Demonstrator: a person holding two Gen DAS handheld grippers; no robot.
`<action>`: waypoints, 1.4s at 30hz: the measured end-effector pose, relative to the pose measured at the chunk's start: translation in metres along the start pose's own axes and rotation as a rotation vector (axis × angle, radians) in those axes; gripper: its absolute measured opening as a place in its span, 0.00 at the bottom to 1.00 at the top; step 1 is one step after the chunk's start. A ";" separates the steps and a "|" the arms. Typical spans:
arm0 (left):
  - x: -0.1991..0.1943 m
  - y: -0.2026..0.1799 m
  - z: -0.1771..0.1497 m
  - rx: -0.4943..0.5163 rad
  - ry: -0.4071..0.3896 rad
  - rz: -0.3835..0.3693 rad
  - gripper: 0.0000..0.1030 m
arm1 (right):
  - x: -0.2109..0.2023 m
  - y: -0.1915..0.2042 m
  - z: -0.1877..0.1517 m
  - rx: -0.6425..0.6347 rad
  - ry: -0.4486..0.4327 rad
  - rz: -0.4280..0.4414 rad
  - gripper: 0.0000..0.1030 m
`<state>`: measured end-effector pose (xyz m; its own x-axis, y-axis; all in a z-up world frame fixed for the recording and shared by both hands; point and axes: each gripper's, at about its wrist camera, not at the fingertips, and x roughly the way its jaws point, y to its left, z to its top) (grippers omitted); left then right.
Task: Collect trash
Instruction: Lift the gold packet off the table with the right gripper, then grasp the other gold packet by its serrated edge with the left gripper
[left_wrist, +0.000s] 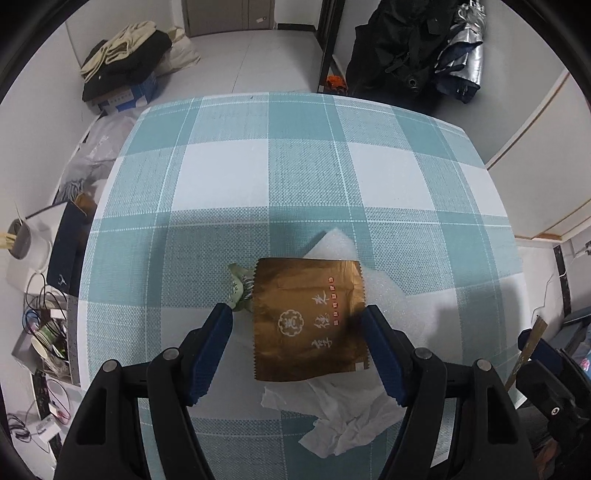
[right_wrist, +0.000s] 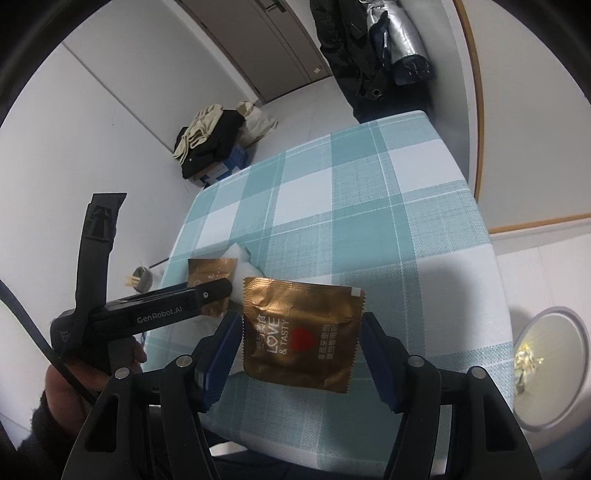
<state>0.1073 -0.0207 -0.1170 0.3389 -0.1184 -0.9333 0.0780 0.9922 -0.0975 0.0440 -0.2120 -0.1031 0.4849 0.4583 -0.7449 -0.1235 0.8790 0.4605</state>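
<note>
Your left gripper (left_wrist: 297, 315) is spread wide, its two blue fingers (left_wrist: 212, 350) angled outward and well apart, pointing forward and down. Nothing is pinched between them. From the right wrist camera you can see this same tool from the side: its black body (right_wrist: 159, 312) reaches in level from the left, and your left hand (right_wrist: 92, 365) wraps the handle below it, dark sleeve at the wrist.

Your right gripper (right_wrist: 301, 328) is also spread wide, blue fingers (right_wrist: 219, 360) splayed apart with a broad gap between the tips. It sits just right of the left tool, tilted downward.
</note>
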 end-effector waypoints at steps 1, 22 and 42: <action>-0.001 -0.001 -0.001 0.009 -0.004 0.003 0.65 | 0.000 0.001 0.000 -0.003 0.000 -0.002 0.63; -0.019 0.016 0.005 -0.038 -0.064 -0.120 0.02 | 0.007 0.014 -0.002 -0.035 -0.003 -0.028 0.63; -0.044 0.024 -0.004 -0.043 -0.130 -0.291 0.00 | 0.004 0.026 0.001 -0.052 -0.047 -0.033 0.63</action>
<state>0.0908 0.0081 -0.0795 0.4250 -0.3985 -0.8128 0.1500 0.9165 -0.3708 0.0433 -0.1877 -0.0941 0.5292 0.4230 -0.7356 -0.1511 0.9000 0.4088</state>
